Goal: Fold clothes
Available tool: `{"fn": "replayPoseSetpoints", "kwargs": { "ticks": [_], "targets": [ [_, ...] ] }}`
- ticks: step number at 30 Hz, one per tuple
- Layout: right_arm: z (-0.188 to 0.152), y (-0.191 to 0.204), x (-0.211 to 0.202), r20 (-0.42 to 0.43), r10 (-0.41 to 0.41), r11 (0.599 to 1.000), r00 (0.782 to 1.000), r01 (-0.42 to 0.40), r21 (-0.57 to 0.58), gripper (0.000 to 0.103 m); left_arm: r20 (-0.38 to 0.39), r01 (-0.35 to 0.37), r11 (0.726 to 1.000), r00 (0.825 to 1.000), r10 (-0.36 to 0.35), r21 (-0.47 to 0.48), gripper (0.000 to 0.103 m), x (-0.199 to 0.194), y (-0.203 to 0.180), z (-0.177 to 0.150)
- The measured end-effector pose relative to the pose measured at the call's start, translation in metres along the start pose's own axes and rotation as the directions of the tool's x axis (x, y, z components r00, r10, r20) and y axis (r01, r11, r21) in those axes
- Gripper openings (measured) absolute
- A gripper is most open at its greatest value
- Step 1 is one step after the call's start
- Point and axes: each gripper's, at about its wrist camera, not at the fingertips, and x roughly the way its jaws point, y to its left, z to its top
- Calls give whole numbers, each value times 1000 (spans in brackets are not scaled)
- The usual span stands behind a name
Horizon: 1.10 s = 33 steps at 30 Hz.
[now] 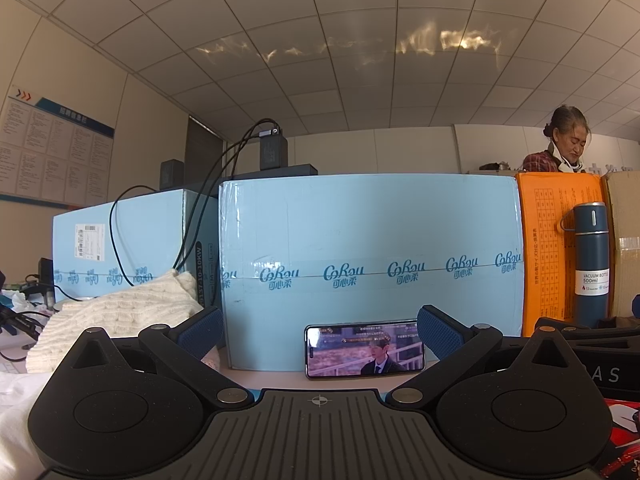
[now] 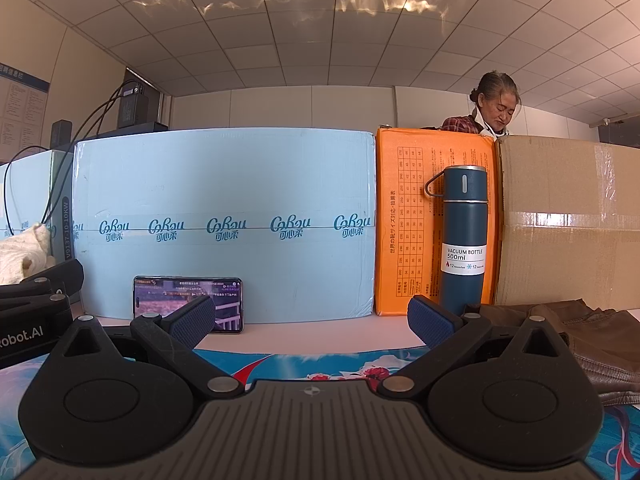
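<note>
— What's closest to you?

— My left gripper, released and grasping nothing. Left of it a cream knit sweater lies on the bench, its near edge hidden behind the gripper body.

— And on the right?

— My right gripper, also released. A phone leans on the blue box, partly covered by one finger. Far right, a brown garment runs out of view.
</note>
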Motion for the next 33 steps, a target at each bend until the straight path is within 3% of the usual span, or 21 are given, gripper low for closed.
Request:
{"fn": "replayPoseSetpoints", "kwargs": {
  "ticks": [25,29,33],
  "targets": [
    [4,-5,-15,53,-1,1000,999,0,6,103,-8,64,996,998,-65,-59,103,0,6,-2],
    [17,-13,-29,73,-66,997,995,68,-27,103,-9,92,993,996,-92,-74,103,-1,6,-3],
    [22,-44,-32,4,-200,979,980,200,-30,103,-62,54,997,996,-57,-55,103,5,3,-3]
  ]
}}
